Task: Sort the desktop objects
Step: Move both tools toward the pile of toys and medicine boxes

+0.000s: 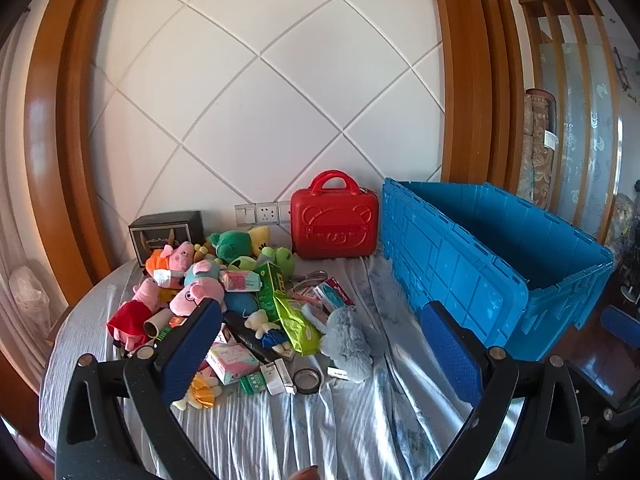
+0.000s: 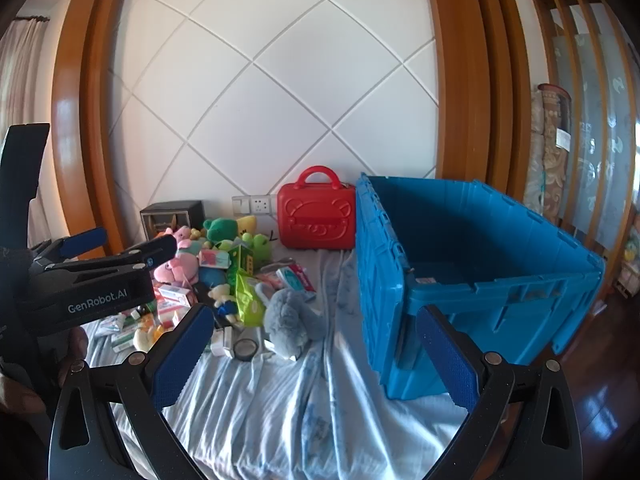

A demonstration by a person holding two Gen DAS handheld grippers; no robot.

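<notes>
We're holding the left gripper point(image 1: 324, 344) wide open over a rumpled pale sheet point(image 1: 340, 420), with a messy heap of plush toys and little boxes point(image 1: 224, 300) on the left, a red case point(image 1: 334, 226) behind, and a big blue crate point(image 1: 496, 264) on the right.

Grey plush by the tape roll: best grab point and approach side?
Take the grey plush across its rounded body, coming from above on the near, crate-facing side. That flank faces bare sheet, while boxes and the tape roll crowd its left. It looks soft and wide, so the open right gripper should span it.
</notes>
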